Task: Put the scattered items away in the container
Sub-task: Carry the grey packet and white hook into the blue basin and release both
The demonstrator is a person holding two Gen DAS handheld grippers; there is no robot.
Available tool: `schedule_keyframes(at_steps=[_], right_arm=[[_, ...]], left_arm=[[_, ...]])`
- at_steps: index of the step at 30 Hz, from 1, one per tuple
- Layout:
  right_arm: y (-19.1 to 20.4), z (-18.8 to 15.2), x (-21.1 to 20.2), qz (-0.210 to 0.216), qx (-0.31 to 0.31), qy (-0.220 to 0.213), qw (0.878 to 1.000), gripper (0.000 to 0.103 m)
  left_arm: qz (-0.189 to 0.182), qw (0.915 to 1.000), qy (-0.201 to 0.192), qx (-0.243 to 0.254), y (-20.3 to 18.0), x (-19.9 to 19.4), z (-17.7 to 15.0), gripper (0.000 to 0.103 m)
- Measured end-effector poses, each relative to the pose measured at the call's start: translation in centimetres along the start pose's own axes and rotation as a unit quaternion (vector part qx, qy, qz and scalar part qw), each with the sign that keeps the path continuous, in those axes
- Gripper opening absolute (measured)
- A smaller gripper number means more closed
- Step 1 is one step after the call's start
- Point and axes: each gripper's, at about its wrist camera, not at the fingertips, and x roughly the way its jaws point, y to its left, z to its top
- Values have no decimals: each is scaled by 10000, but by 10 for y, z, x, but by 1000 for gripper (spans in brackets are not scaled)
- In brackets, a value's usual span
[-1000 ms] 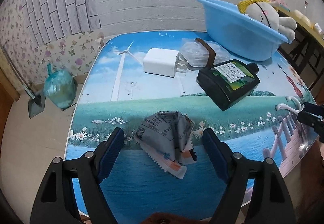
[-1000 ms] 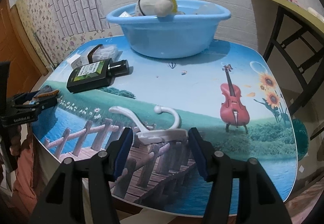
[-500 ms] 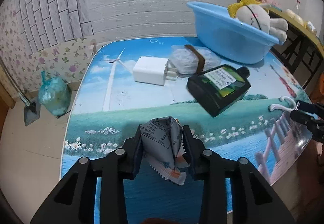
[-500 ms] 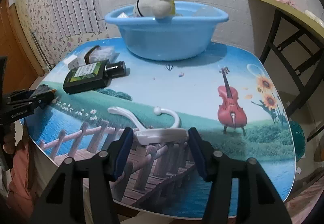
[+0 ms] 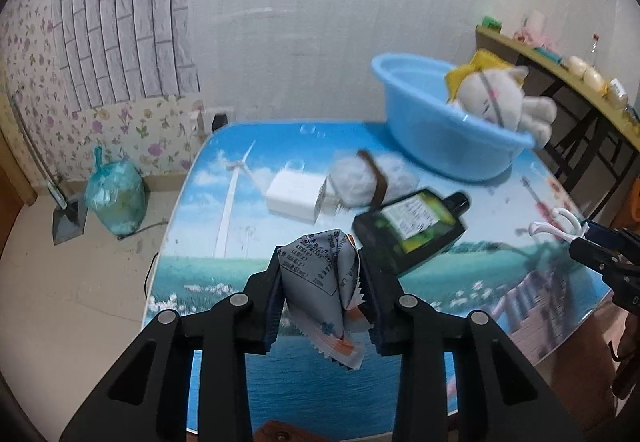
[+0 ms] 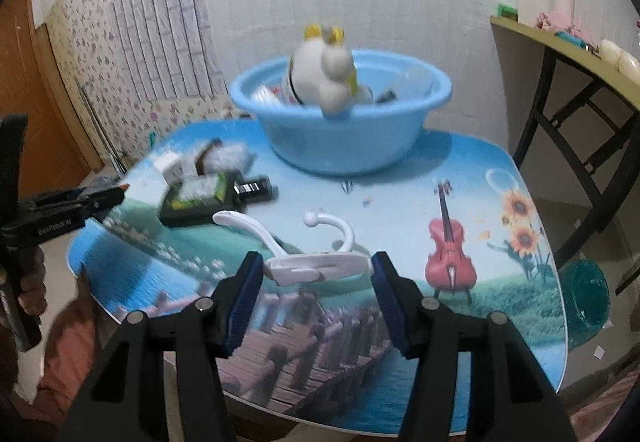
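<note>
Both grippers were carrying items to the basin (image 6: pixel 340 146) at the bench's (image 6: pixel 500 210) far end. The left gripper (image 5: pixel 324 294) pinched a crumpled packet (image 5: pixel 316 270); the right gripper (image 6: pixel 316 274) clamped a white hook (image 6: pixel 316 266). Next, each load probably needed carrying over the rim before letting go.

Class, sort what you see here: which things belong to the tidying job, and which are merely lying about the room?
Part of the job:
- crumpled wrapper in the left gripper
- white hook in the right gripper
- dark bottle, white charger, clear packet on the table
- blue basin, holding the plush toy

Just lying about:
- tied bag on the floor
- dustpan
- side shelf
</note>
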Motion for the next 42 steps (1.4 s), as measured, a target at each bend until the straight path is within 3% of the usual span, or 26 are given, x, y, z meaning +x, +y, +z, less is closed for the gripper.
schedule_keyframes(at_steps=[6, 16, 28, 42], right_arm=[[3, 21, -24, 63, 15, -435, 9990, 55], [-5, 52, -34, 18, 40, -802, 9968, 55], [-37, 84, -13, 55, 167, -972, 9951, 55], [-61, 108, 26, 60, 259, -990, 9947, 55]], left_arm=[[-192, 9988, -380, 256, -18, -24, 23, 33], [-474, 9963, -604, 390, -50, -28, 61, 33], [-783, 9934, -548, 628, -96, 12, 109, 33], [-715, 9927, -336, 916, -119, 78, 150, 33]])
